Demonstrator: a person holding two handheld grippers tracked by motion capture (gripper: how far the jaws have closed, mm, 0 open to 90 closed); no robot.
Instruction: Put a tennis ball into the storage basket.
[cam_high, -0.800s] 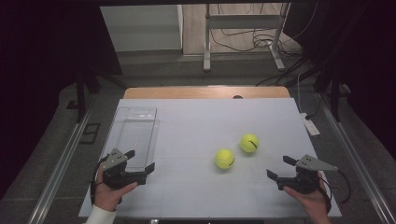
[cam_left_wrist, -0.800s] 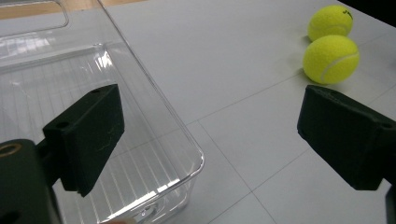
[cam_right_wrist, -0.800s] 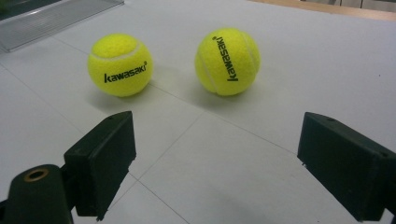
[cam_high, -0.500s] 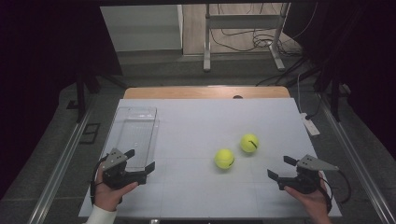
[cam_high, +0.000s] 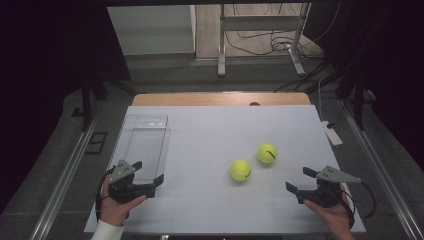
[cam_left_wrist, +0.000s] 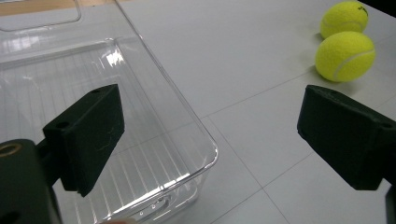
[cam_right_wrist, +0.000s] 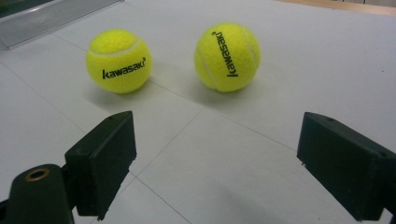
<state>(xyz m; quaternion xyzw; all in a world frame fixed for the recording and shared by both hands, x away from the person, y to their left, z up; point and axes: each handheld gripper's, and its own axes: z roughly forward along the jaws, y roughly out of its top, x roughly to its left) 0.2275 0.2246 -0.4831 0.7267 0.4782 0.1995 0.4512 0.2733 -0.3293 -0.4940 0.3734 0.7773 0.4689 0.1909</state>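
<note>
Both open, nothing gripped: left gripper at clear bin near end, right gripper near two tennis balls

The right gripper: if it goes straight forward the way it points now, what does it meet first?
Probably a tennis ball. The right gripper has open, empty jaws aimed at the two balls; the right ball sits closest to the centre line, the left ball slightly aside. Depth is unclear, so this is a guess.
</note>
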